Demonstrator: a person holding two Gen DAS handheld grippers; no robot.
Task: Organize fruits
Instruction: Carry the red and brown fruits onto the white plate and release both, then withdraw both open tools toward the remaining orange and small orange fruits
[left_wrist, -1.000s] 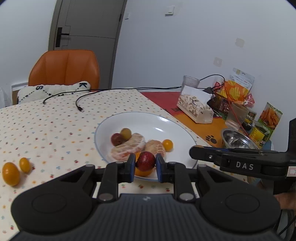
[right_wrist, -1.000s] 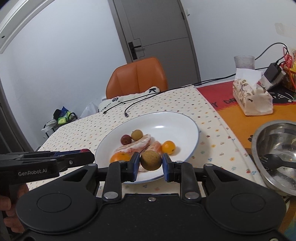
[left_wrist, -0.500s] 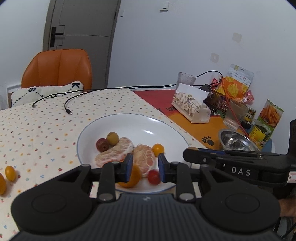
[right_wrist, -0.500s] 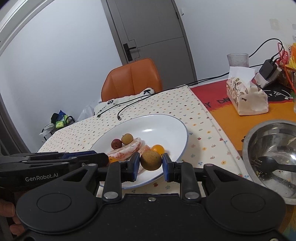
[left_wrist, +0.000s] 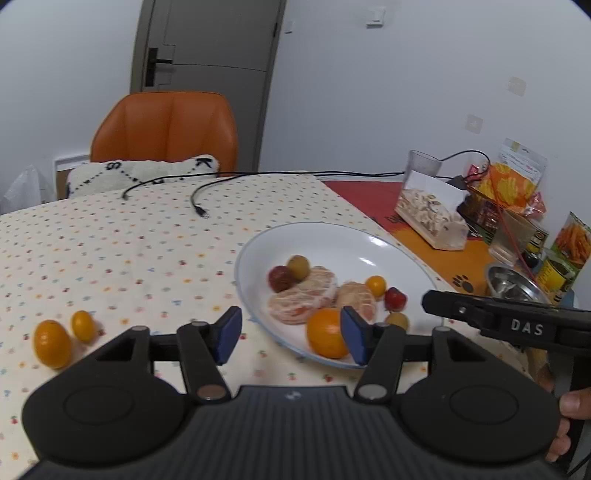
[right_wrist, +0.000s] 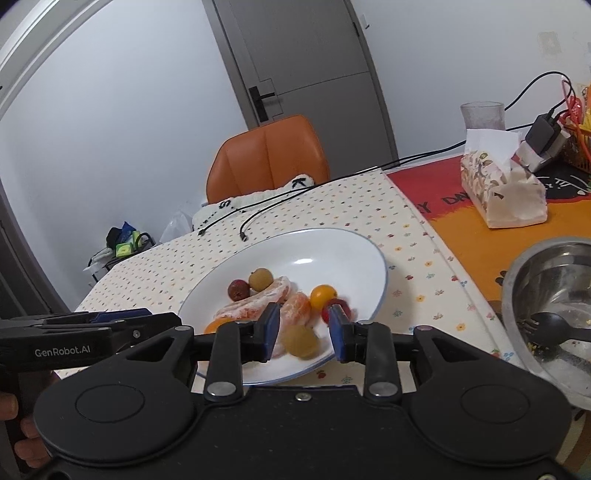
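Two grippers hang over the near rim of a white plate (left_wrist: 397, 254) on a dotted tablecloth (left_wrist: 110, 251). The left gripper (left_wrist: 291, 334) has its jaws opening, well apart, with nothing between the blue pads; an orange (left_wrist: 327, 338) lies just ahead of its right finger inside the plate. The right gripper (right_wrist: 303, 330) is opening too, and a brownish round fruit (right_wrist: 300, 340), blurred, sits between its pads without either one pressing on it, low over the plate's near edge.

Beyond the fingers the plate holds two peeled citrus pieces (left_wrist: 303, 299), a dark red fruit (left_wrist: 280, 277) beside a tan one (left_wrist: 298, 266), a small yellow tomato (left_wrist: 375, 285) and a red one (left_wrist: 395, 298). Off to the left of the left gripper, two small orange fruits (left_wrist: 51, 343) lie on the cloth, outside the plate.

To the right of the right gripper stands a steel bowl (right_wrist: 532, 280) with a black spoon (right_wrist: 554, 326) in it, close to the plate. Farther ahead are a tissue box (right_wrist: 502, 195), a cup (right_wrist: 482, 114), black cables (left_wrist: 199, 199) and an orange chair (left_wrist: 166, 129).
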